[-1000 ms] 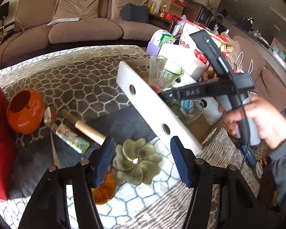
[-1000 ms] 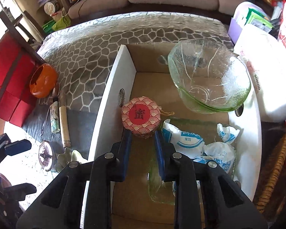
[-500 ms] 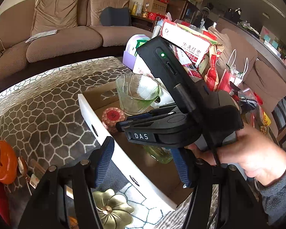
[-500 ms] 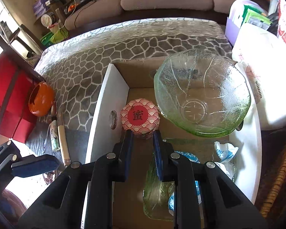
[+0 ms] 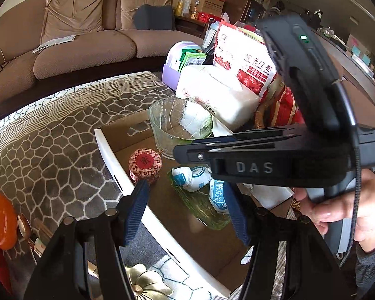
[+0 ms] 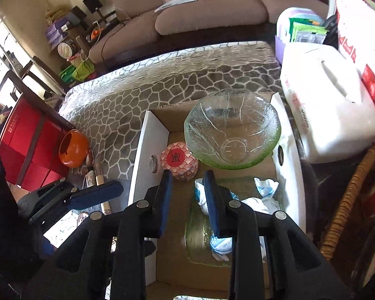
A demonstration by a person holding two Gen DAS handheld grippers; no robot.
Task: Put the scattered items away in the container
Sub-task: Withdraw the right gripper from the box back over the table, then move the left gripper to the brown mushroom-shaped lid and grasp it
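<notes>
From the left wrist view, the left gripper (image 5: 185, 215) hangs with its blue pads spread wide and nothing between them, over the near white wall of the shallow cardboard box (image 5: 122, 167), which already holds the round red-and-white patterned tin (image 5: 145, 165), the clear green-tinted glass bowl (image 5: 180, 127), a flat green glass dish (image 5: 202, 207) and white-and-blue paper packets (image 5: 191, 177). Outside the box, at the left on the grey cracked-pattern cloth (image 5: 52, 155), wait the orange ceramic pot (image 5: 0, 221), a metal spoon (image 5: 25, 227) and, at the bottom edge, a gold flower-shaped dish (image 5: 147, 285). The right gripper's black body crosses very near this one, so a clash of the two tools looks likely if either swings carelessly. From the right wrist view, the right gripper (image 6: 187, 200) sits above the box floor, its pads narrowly parted and holding nothing, just short of the tin, with the glass bowl just beyond and touching or almost touching the tin. A low withdrawal could nudge the tin into the bowl or scrape the glass dish; the packets could catch on a pad. The wooden-handled tool (image 6: 100, 177) by the pot lies against the spoon, so a grasp there may drag both.
</notes>
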